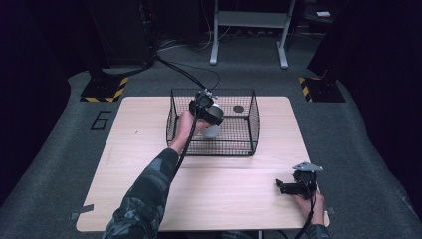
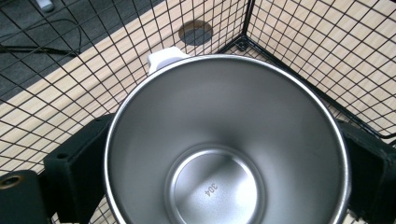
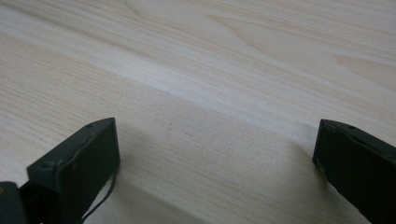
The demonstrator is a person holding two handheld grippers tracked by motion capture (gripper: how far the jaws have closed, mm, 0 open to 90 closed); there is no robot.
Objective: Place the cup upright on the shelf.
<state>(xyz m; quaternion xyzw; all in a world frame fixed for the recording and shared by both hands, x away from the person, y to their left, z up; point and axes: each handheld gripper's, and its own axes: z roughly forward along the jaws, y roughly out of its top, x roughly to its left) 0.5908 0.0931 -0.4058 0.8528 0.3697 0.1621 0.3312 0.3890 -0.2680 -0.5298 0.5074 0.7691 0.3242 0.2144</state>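
Note:
A steel mug (image 1: 211,131) with a white outside and a white handle (image 2: 166,56) hangs inside the black wire basket (image 1: 251,122) at the back middle of the table. My left gripper (image 1: 207,112) is shut on it. In the left gripper view the black jaws press the mug's rim (image 2: 224,140) from both sides, and its bare inside is stamped 304. My right gripper (image 1: 279,186) rests low over the wooden table (image 1: 149,149) near the front right corner. Its jaws stand wide open over bare wood (image 3: 210,70), with nothing between them.
A dark round hole (image 1: 238,108) in the tabletop lies under the basket's far right part, and it shows through the mesh (image 2: 195,32). Cables run from the left gripper over the basket's back rim to the carpet. A metal stand (image 1: 249,30) is behind the table.

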